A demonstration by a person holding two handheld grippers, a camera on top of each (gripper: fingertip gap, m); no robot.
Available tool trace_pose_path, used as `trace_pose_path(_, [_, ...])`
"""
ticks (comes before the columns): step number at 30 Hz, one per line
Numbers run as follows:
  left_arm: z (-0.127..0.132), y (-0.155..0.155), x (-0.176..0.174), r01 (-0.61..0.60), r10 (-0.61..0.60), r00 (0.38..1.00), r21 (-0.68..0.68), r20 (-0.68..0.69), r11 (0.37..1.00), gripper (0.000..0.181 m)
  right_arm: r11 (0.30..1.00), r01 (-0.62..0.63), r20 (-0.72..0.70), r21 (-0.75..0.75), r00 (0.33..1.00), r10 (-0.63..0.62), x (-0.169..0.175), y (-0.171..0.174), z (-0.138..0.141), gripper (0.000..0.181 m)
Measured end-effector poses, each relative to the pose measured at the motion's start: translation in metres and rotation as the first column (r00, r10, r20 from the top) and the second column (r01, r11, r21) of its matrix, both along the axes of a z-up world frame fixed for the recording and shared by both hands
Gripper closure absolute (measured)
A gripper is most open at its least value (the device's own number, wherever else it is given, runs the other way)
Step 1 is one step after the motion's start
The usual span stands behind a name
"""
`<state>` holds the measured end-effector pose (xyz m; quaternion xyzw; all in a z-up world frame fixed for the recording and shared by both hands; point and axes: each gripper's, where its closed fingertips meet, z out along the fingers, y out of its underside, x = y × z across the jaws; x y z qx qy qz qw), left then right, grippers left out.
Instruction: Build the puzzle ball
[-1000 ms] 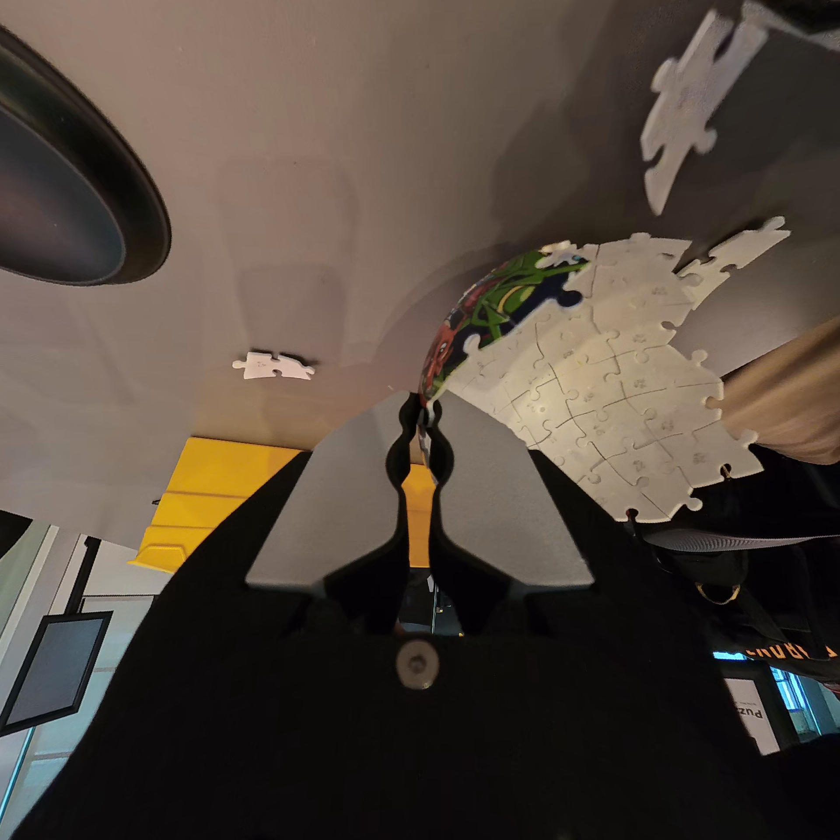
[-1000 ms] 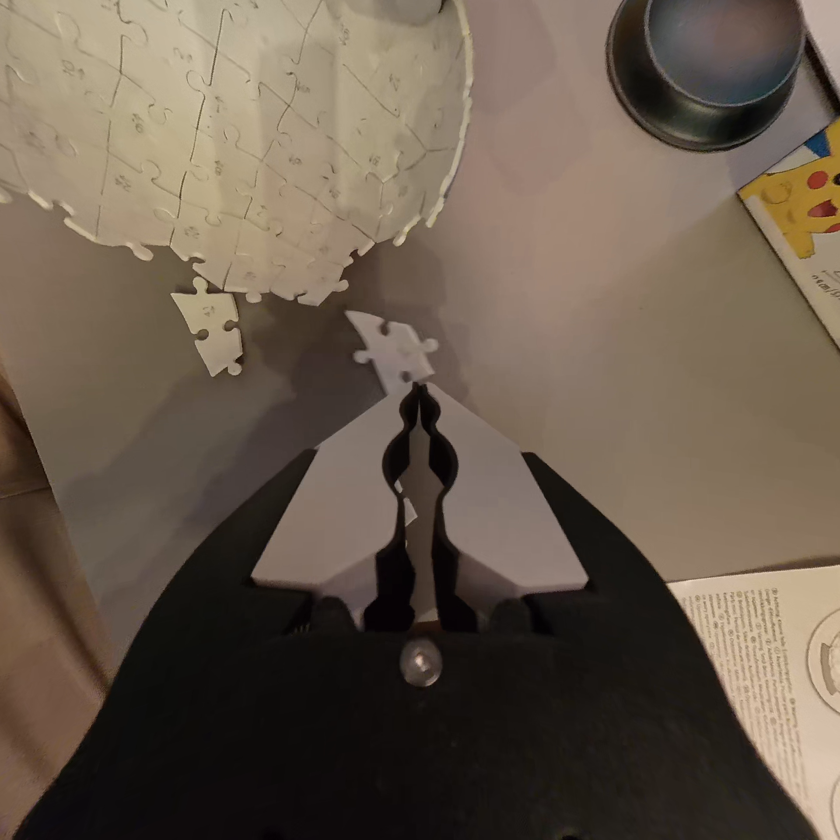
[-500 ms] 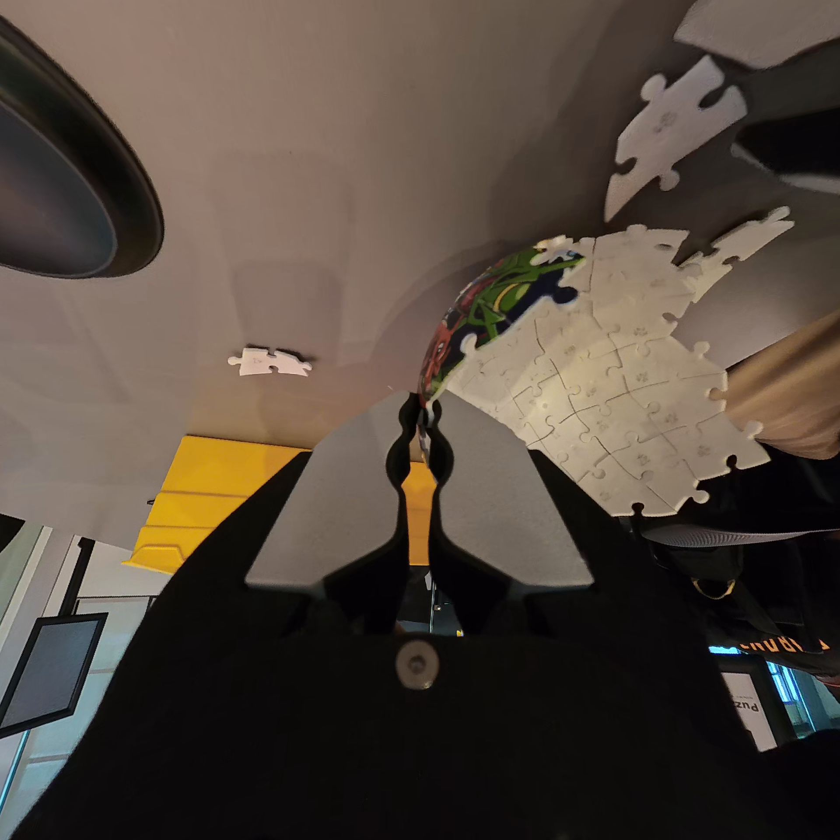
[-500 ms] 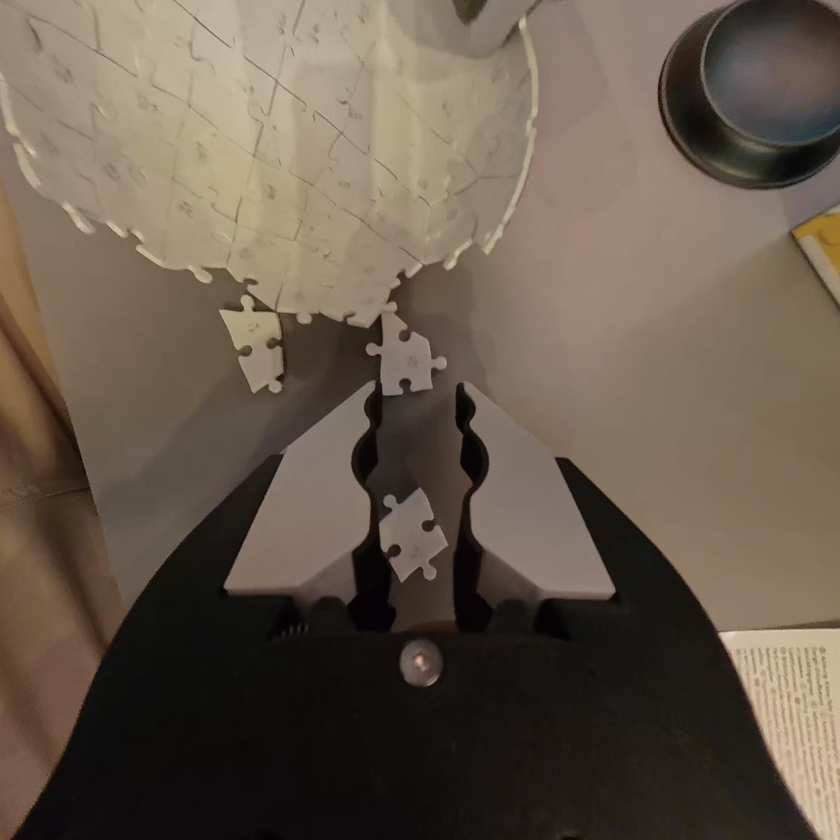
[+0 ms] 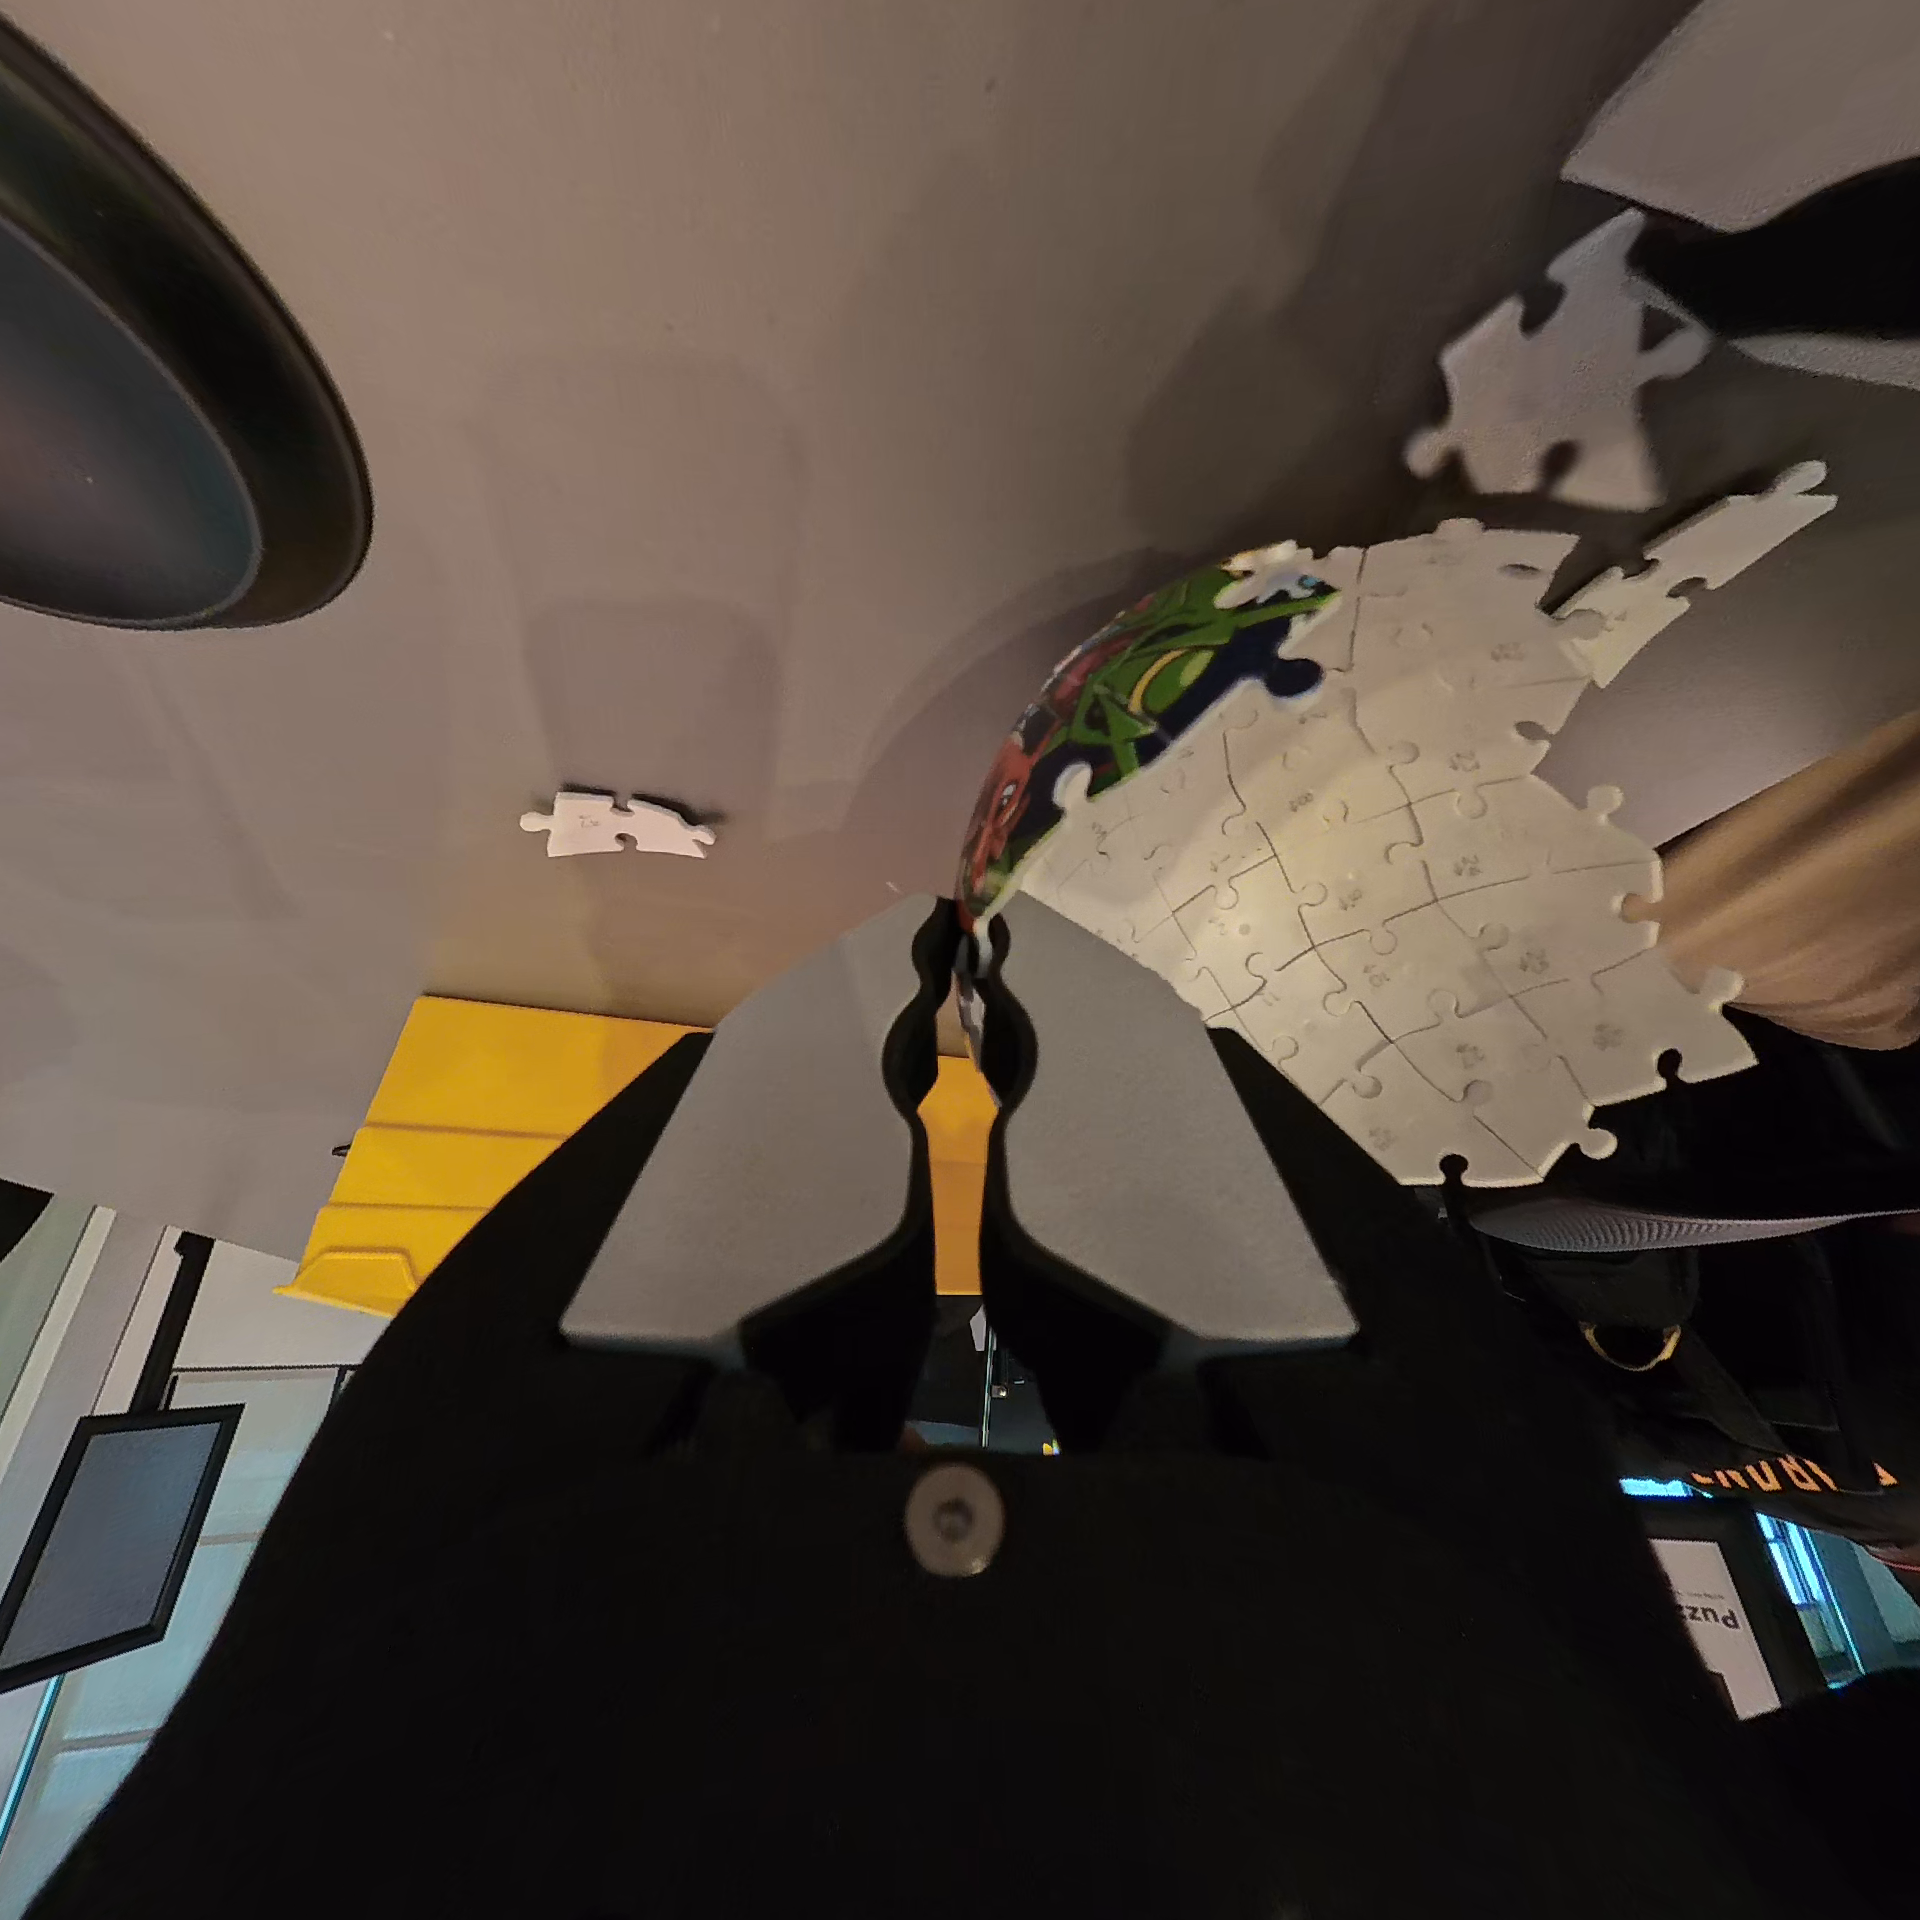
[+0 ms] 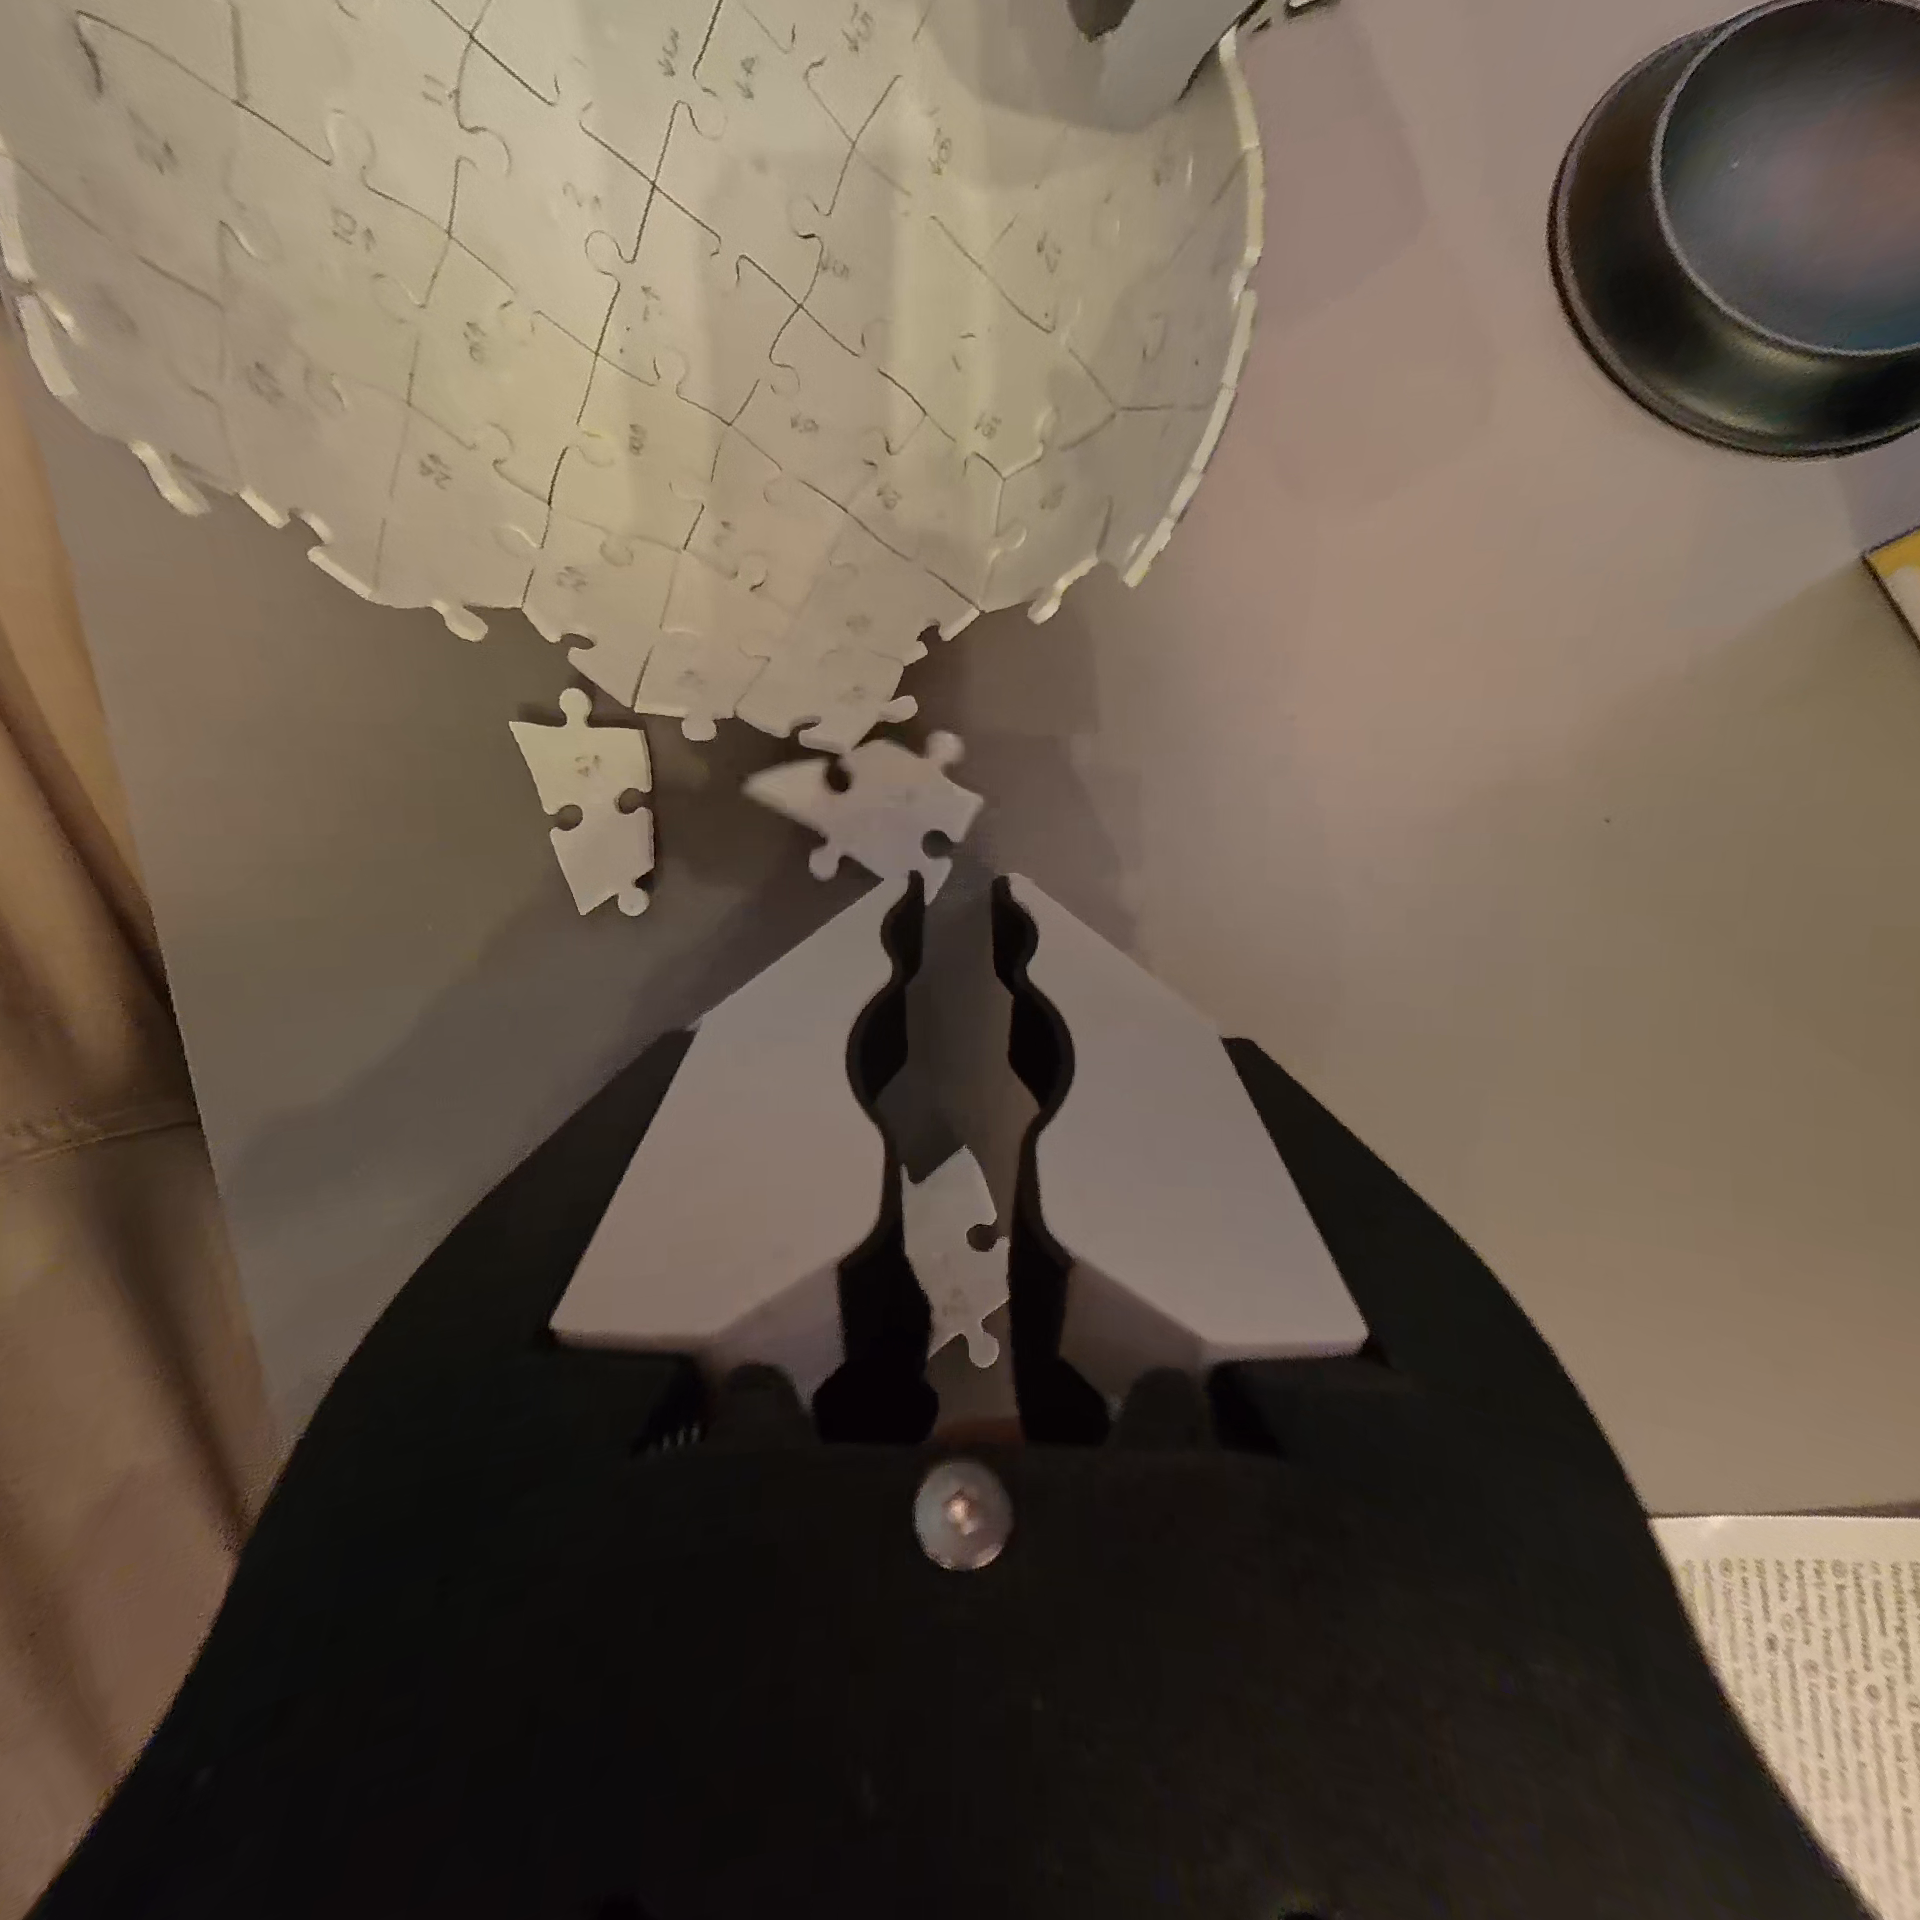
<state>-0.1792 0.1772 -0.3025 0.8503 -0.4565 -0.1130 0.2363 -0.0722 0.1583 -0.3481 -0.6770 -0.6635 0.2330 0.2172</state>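
Observation:
The half-built puzzle ball is a curved white shell with a coloured outer face, held tilted above the grey table. My left gripper is shut on its lower rim. In the right wrist view the shell's inside fills the top. My right gripper is open with a narrow gap. A loose white piece sits just ahead of it under the shell's rim, one corner at the left fingertip. That piece is blurred in the left wrist view. Other loose pieces lie on the table.
A black bowl stands on the table at the right, and also shows in the left wrist view. A printed booklet lies at the lower right. A yellow box sits beyond the table edge. Tan fabric borders the left. Spacing between my two grippers at the tips: around 12 cm.
My right gripper went from shut on the loose piece to wide open, then narrowed. The piece turned and now lies against the shell's rim. The left gripper kept its hold.

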Motion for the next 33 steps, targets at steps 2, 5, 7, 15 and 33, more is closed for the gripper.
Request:
trace_pose_path(2, [0.0, 0.0, 0.0, -0.001, 0.001, 1.0, 0.0, 0.001, 1.0, 0.179, 1.0, -0.001, -0.003, -0.009, 1.0, 0.001, 0.0, -0.001, 0.0, 0.172])
trace_pose_path(5, [0.0, -0.001, -0.001, -0.004, 0.004, 1.0, -0.001, 0.003, 1.0, 0.179, 1.0, -0.002, 0.008, 0.01, 1.0, 0.002, 0.001, 0.0, -0.001, 0.172])
trace_pose_path(7, [0.0, -0.001, -0.001, -0.006, 0.006, 1.0, 0.001, 0.005, 1.0, 0.179, 1.0, -0.002, -0.002, 0.011, 1.0, 0.002, 0.001, 0.0, 0.003, 0.169])
trace_pose_path(15, [0.0, -0.002, -0.003, -0.009, 0.009, 1.0, 0.004, 0.007, 1.0, 0.179, 0.998, -0.064, 0.053, -0.028, 0.996, 0.065, 0.013, -0.019, 0.0, 0.164])
trace_pose_path(33, [0.001, -0.003, -0.001, -0.007, 0.007, 1.0, 0.002, -0.004, 1.0, 0.179, 1.0, -0.003, 0.019, -0.007, 1.0, 0.003, 0.01, -0.012, 0.004, 0.181])
